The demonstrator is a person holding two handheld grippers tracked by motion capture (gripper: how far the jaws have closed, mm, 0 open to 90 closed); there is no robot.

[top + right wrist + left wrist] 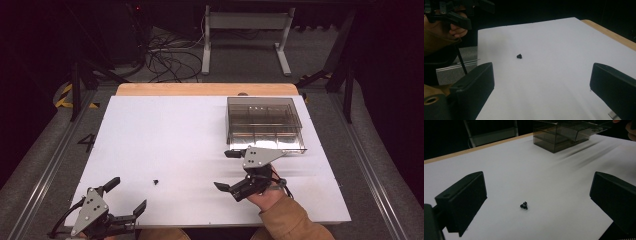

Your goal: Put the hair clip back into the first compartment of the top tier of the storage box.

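Fingers on both grippers stand wide apart and hold nothing. At the lower left of the high view my left gripper (123, 196) hovers at the near edge of the white board (165, 130), jaws spread toward the middle. Just right of it, lower centre of that frame, lies the small black part (156, 181), alone on the bare board. In the left gripper view the part (524, 205) sits between the two jaws but farther out, not yet within their reach. Right of centre, my right gripper (226, 170) is also spread, pointing left, with the part (519, 56) well ahead of it.

I judge this to be the approach before the pick: the next move calls for easing the left gripper forward and down until the jaws straddle the part, then closing gently, since something so tiny could slip away.

At the upper right stands the smoky clear box (264, 124), divided into compartments; I cannot tell whether anything is inside.
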